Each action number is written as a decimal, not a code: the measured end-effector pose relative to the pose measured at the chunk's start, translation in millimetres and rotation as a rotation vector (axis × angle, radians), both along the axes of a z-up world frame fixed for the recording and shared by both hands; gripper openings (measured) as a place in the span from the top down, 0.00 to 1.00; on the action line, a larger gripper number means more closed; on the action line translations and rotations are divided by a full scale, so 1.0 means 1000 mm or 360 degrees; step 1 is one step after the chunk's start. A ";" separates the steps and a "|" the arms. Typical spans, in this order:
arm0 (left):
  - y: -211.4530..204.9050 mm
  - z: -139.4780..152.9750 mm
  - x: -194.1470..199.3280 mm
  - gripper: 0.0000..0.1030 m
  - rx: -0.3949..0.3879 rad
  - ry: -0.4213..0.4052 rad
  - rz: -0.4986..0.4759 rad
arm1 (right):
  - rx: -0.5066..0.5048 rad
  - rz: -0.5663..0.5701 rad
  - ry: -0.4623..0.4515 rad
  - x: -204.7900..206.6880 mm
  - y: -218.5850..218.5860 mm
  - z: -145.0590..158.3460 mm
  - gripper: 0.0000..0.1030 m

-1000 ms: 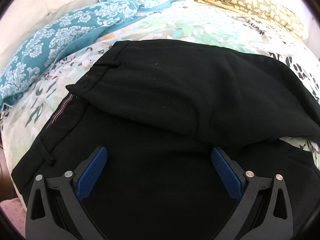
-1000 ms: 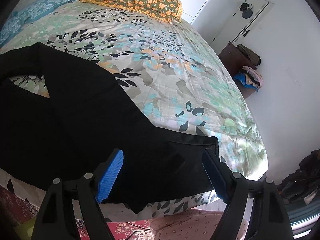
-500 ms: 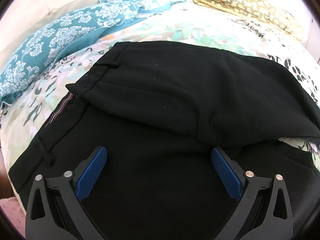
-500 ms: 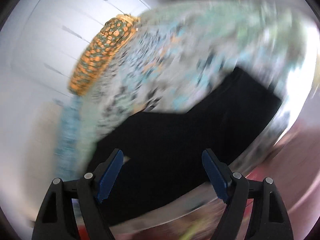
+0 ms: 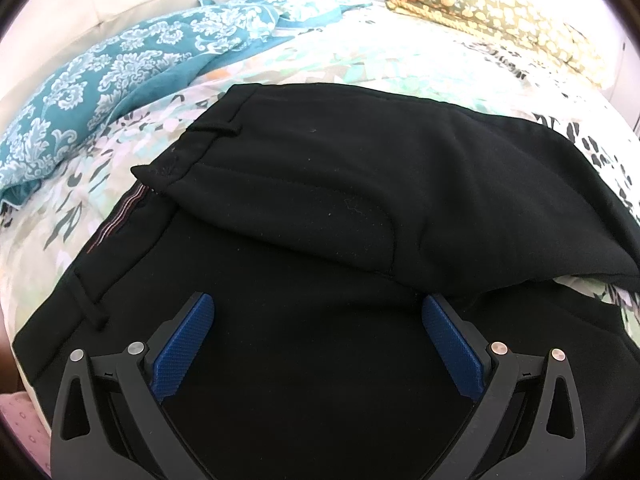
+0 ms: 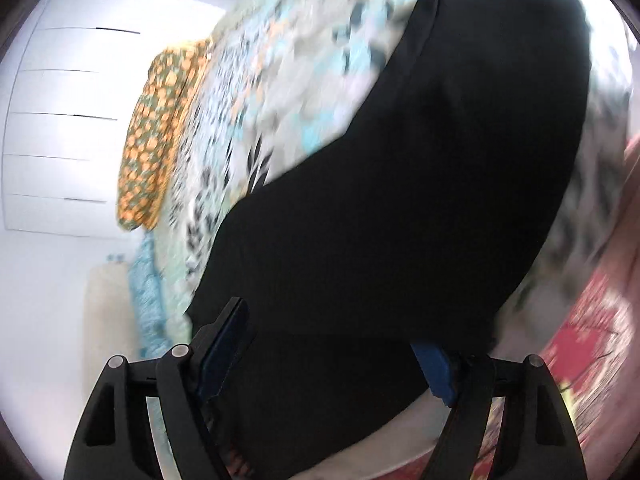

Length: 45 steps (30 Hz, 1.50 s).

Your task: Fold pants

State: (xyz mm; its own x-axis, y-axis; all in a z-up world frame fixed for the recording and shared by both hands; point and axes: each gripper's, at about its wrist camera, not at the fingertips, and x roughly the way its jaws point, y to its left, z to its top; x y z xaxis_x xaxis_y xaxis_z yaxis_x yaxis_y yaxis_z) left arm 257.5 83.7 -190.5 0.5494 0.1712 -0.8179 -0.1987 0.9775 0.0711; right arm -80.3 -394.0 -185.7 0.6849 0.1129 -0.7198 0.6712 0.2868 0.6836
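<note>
Black pants [image 5: 340, 208] lie on a floral bedspread [image 5: 360, 56], one half folded over the other, waistband to the left. My left gripper [image 5: 316, 344] is open and hovers low over the lower layer near the front edge. In the blurred, rolled right wrist view the pants [image 6: 420, 200] stretch away across the bed. My right gripper [image 6: 336, 352] is open, with black fabric lying between its blue pads [image 6: 434, 368]; it does not pinch the cloth.
A teal patterned blanket [image 5: 132, 68] lies at the bed's left. An orange-spotted pillow [image 5: 500, 12] sits at the far end, also in the right wrist view [image 6: 160, 132]. White cupboard doors [image 6: 60, 128] stand behind. A red patterned rug [image 6: 580, 360] lies beside the bed.
My right gripper has rolled sharply and swung along the pants toward the middle; its view is blurred. My left gripper has barely moved.
</note>
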 end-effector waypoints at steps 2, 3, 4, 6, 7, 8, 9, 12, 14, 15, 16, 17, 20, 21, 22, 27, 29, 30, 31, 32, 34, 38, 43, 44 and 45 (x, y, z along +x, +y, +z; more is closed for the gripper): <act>-0.001 0.001 0.000 0.00 0.0008 0.0004 0.0000 | -0.0019 -0.0032 0.0060 0.001 -0.005 -0.006 0.37; -0.001 0.001 0.000 0.00 0.0010 0.0008 0.0001 | -0.0048 -0.0045 0.0099 0.002 -0.006 -0.007 0.48; -0.001 0.001 0.001 0.00 0.0012 0.0017 0.0003 | -0.0099 -0.0052 0.0140 0.001 -0.007 -0.008 0.73; -0.001 0.003 0.002 0.00 0.0014 0.0056 0.0004 | -0.0177 -0.0030 0.0156 0.003 -0.010 -0.004 0.86; -0.002 0.005 0.003 0.00 0.0020 0.0103 -0.0005 | -0.0194 0.0005 0.0142 0.004 -0.012 0.001 0.89; -0.002 0.009 0.005 0.01 0.0019 0.0175 -0.0025 | -0.0218 0.0050 0.0102 0.006 -0.012 0.011 0.90; -0.003 0.013 0.006 0.01 0.0005 0.0226 -0.0041 | -0.0251 0.0086 0.0063 0.009 -0.011 0.022 0.90; -0.009 0.036 0.014 0.01 -0.0201 0.0240 -0.0207 | -0.0434 0.0247 -0.0082 0.016 -0.004 0.068 0.90; -0.016 0.053 0.032 0.01 -0.0372 0.0228 -0.0303 | -0.0542 0.0330 -0.0174 0.023 0.000 0.098 0.90; -0.019 0.059 0.043 0.01 -0.0462 0.0237 -0.0331 | -0.0566 0.0350 -0.0213 0.022 -0.001 0.108 0.90; -0.024 0.064 0.063 0.01 -0.0628 0.0273 -0.0359 | -0.0592 0.0371 -0.0253 0.024 -0.001 0.120 0.90; -0.027 0.065 0.077 0.01 -0.0744 0.0311 -0.0361 | -0.0615 0.0388 -0.0289 0.028 -0.003 0.131 0.90; -0.037 0.057 0.123 0.01 -0.1020 0.0424 -0.0261 | -0.0647 0.0429 -0.0397 0.027 -0.001 0.154 0.90; -0.042 0.051 0.138 0.01 -0.1088 0.0457 -0.0219 | -0.0652 0.0453 -0.0446 0.027 0.000 0.163 0.90; -0.045 0.047 0.145 0.01 -0.1125 0.0478 -0.0195 | -0.0647 0.0471 -0.0486 0.018 -0.003 0.168 0.90; -0.057 0.020 0.170 0.01 -0.1280 0.0566 0.0006 | -0.0654 0.0612 -0.0633 0.003 -0.001 0.187 0.90; -0.053 0.012 0.174 0.01 -0.1288 0.0590 0.0068 | -0.0657 0.0666 -0.0673 -0.005 -0.002 0.193 0.90; -0.052 0.010 0.174 0.01 -0.1289 0.0589 0.0079 | -0.0648 0.0689 -0.0701 -0.007 -0.003 0.195 0.90; -0.049 0.009 0.174 0.02 -0.1293 0.0579 0.0090 | -0.0634 0.0708 -0.0735 -0.011 -0.006 0.194 0.90; -0.046 0.009 0.176 0.02 -0.1303 0.0563 0.0101 | -0.0616 0.0749 -0.0789 -0.019 -0.011 0.195 0.90; -0.039 0.010 0.177 0.40 -0.1313 0.0541 0.0120 | -0.0647 0.0785 -0.0832 -0.025 -0.013 0.198 0.90; -0.022 0.004 0.177 0.95 -0.1307 0.0607 0.0159 | -0.0634 0.0754 -0.0819 -0.030 -0.032 0.190 0.90; -0.006 0.082 0.155 0.96 -0.1360 0.0298 0.0062 | -0.0684 0.0685 -0.0512 0.011 -0.071 0.157 0.90; 0.000 0.116 0.140 0.96 -0.1344 0.0171 0.0007 | -0.0686 0.0685 -0.0503 0.021 -0.079 0.155 0.90; 0.008 0.149 0.120 0.96 -0.1296 0.0037 -0.0052 | -0.0682 0.0683 -0.0510 0.028 -0.085 0.155 0.90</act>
State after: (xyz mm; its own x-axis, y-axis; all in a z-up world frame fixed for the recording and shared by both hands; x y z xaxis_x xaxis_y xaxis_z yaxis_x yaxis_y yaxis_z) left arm 377.2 91.9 -41.9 0.5250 -0.4976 -0.6905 -0.1767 0.7299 -0.6604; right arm -51.9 -479.2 -30.9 0.8300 0.1721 -0.5306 0.2213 0.7716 0.5964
